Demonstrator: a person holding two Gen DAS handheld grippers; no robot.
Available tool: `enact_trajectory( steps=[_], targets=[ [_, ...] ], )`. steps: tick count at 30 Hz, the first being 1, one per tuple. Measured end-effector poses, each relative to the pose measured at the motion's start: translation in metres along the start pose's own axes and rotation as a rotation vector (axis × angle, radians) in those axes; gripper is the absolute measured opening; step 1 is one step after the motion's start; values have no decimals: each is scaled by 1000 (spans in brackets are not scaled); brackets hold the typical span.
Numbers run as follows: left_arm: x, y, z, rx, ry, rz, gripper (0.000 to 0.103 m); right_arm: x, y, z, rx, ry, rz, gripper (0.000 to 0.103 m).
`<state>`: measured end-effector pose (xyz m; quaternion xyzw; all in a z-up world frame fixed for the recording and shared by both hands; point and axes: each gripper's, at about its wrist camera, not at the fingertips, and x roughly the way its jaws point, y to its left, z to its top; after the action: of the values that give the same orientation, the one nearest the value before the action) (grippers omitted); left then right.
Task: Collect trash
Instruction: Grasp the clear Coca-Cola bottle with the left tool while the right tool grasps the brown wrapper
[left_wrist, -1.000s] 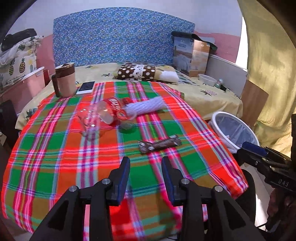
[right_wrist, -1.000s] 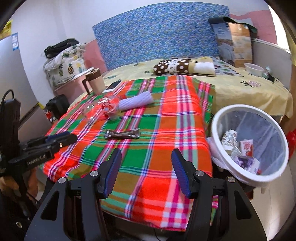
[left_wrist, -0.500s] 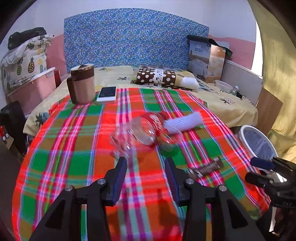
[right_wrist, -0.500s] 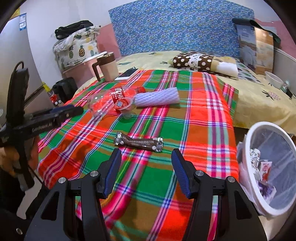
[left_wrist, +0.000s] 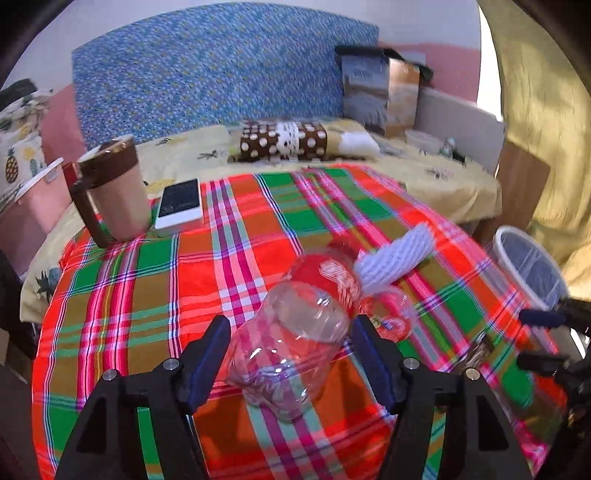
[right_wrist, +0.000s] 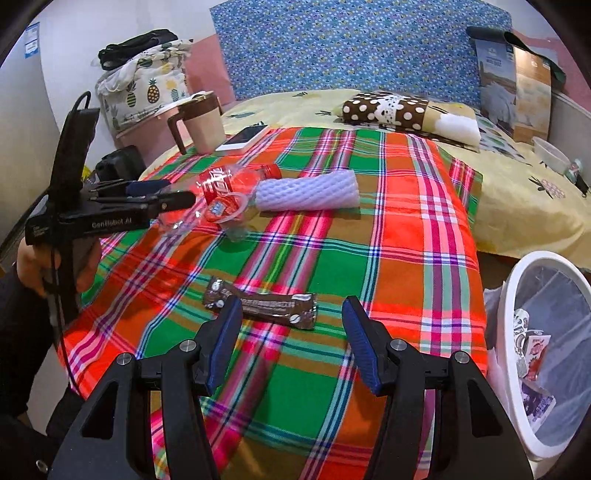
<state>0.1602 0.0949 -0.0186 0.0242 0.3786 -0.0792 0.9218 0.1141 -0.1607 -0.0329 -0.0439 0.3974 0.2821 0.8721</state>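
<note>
bottle (left_wrist: 295, 343) left of foam sleeve (left_wrist: 399, 258) | wrapper (right_wrist: 262, 304) nearer | bin (right_wrist: 546, 354) right

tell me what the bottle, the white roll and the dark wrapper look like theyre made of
Bottle: thin clear plastic, glossy; the plaid shows through it and it looks dented, with a red label.
White roll: probably foam netting, matte, judging by its dimpled mesh surface.
Dark wrapper: likely metallised plastic film; it has crimped silvery ends and a creased, shiny face.

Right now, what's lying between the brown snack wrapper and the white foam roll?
Only bare plaid cloth lies between the wrapper and the foam roll, shown in the right wrist view.
</note>
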Motion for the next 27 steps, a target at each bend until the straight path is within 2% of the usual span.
enact_trajectory(
  steps=[2, 4, 6, 9, 15, 16, 17, 23, 27],
  targets=[
    [1, -3, -3, 9, 18, -29, 68, 0, -1, 1, -4, 0, 0, 58],
    [-5, -7, -7, 15, 35, -106, 68, 0, -1, 1, -7, -1, -1, 58],
    [-9, -11, -9, 25, 30, -124, 68, 1, -2, 3, -7, -3, 1, 58],
    [-6, -13, -7, 18, 34, -85, 68, 3, -1, 4, -12, -2, 2, 58],
    [13, -8, -4, -88, 77, -55, 68, 3, 1, 6, -38, 2, 9, 58],
    [14, -8, -6, -103, 83, -59, 63, 3, 1, 7, -42, 2, 10, 58],
    [14, -7, -7, -113, 85, -60, 63, 3, 2, 7, -45, 2, 13, 58],
    [-13, 0, -31, -199, 68, -3, 63, 8, 7, 8, -79, 15, 35, 58],
    [-34, 4, -49, -263, 60, 10, 63, 11, 17, 8, -155, 26, 59, 58]
  ],
)
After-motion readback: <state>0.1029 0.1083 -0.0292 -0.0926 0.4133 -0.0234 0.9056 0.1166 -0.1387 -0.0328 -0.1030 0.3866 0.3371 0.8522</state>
